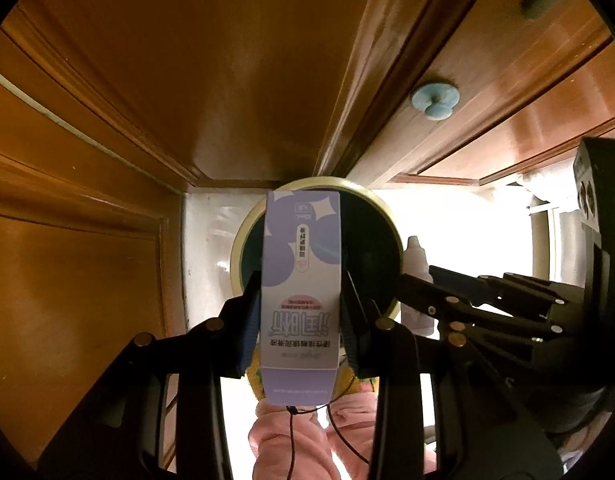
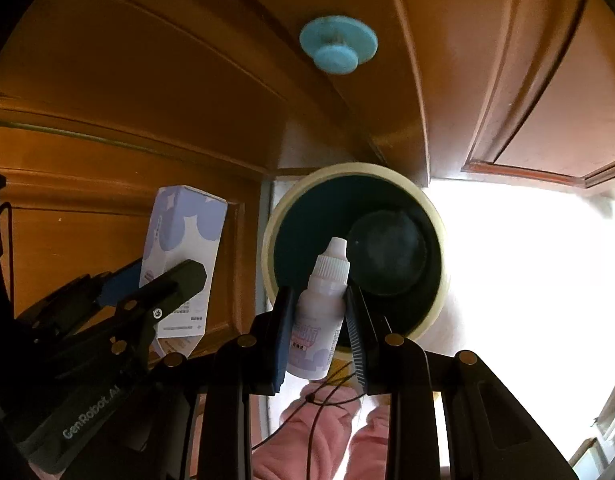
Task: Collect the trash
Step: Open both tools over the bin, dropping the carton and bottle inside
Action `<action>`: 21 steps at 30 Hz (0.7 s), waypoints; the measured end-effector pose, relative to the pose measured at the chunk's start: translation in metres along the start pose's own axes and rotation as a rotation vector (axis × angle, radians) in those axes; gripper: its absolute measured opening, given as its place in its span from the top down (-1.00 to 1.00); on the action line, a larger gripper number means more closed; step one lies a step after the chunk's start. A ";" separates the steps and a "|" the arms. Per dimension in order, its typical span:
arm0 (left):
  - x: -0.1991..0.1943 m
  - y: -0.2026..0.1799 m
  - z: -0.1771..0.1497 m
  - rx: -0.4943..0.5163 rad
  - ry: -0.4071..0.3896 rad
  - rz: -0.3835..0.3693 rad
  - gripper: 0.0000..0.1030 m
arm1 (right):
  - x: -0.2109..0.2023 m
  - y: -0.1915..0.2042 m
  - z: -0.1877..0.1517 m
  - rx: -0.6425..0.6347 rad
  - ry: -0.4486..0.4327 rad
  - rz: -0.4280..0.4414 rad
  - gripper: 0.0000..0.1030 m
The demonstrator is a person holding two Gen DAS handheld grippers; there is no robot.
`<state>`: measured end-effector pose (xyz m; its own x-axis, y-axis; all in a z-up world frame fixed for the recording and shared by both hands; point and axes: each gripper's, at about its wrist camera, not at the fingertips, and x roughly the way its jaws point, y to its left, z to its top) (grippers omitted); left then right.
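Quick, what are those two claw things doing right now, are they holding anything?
Left gripper: closed on the purple and white carton.
Right gripper: closed on the small white dropper bottle.

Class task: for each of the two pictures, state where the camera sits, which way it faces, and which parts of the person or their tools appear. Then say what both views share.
Left wrist view: sits on the left hand-held gripper, facing along its fingers at the purple box it clamps; the right hand-held gripper and pink sleeve show.
Right wrist view: sits on the right hand-held gripper, facing the small dropper bottle it clamps; the left tool shows at the left edge.
Shared: the round bin, blue knob, wooden cabinet doors, box and bottle.
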<state>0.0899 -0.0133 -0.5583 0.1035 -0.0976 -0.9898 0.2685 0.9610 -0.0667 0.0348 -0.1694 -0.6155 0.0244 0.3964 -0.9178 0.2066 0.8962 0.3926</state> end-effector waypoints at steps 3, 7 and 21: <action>0.006 0.002 -0.002 0.000 0.024 -0.005 0.37 | 0.009 0.000 0.000 0.011 0.009 -0.003 0.48; 0.009 0.006 -0.004 -0.002 0.039 -0.010 0.18 | 0.012 -0.002 -0.002 0.024 0.012 -0.009 0.26; -0.010 0.007 -0.006 -0.020 0.030 -0.009 -0.09 | -0.004 -0.006 -0.004 0.048 0.000 -0.006 0.23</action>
<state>0.0853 -0.0041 -0.5498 0.0718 -0.0987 -0.9925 0.2504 0.9650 -0.0779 0.0293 -0.1753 -0.6133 0.0228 0.3909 -0.9201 0.2531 0.8881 0.3836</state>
